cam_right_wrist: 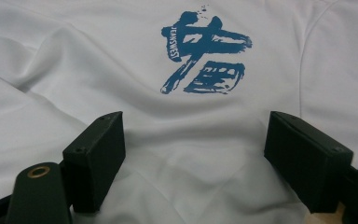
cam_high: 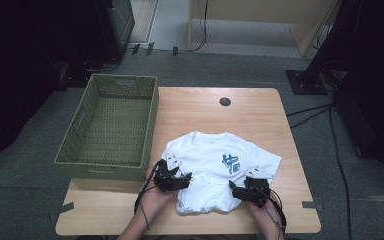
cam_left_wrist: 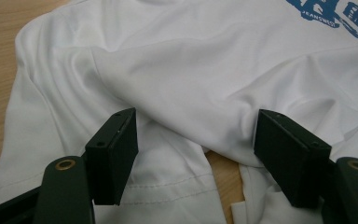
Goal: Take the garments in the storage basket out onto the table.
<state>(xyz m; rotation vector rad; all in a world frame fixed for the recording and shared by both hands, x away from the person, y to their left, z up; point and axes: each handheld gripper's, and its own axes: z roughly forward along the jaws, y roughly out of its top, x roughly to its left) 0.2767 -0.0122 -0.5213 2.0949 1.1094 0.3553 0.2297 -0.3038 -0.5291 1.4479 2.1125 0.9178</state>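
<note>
Jaws: both your grippers stand wide apart, gripping nothing | left gripper (cam_left_wrist: 193, 144) over a fold near the hem, seemingly just above the cloth | right gripper (cam_right_wrist: 193, 154) facing the blue print (cam_right_wrist: 205, 51) | white T-shirt (cam_high: 215, 167) rumpled on the table (cam_high: 260, 107), right of the green basket (cam_high: 80, 152).

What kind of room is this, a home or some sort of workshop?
Probably a lab or recording room, not a home. A small wooden table stands on grey carpet, cables trail across the floor past dark equipment stands, and a person works hand-held tongs over a white T-shirt beside a green basket.
</note>
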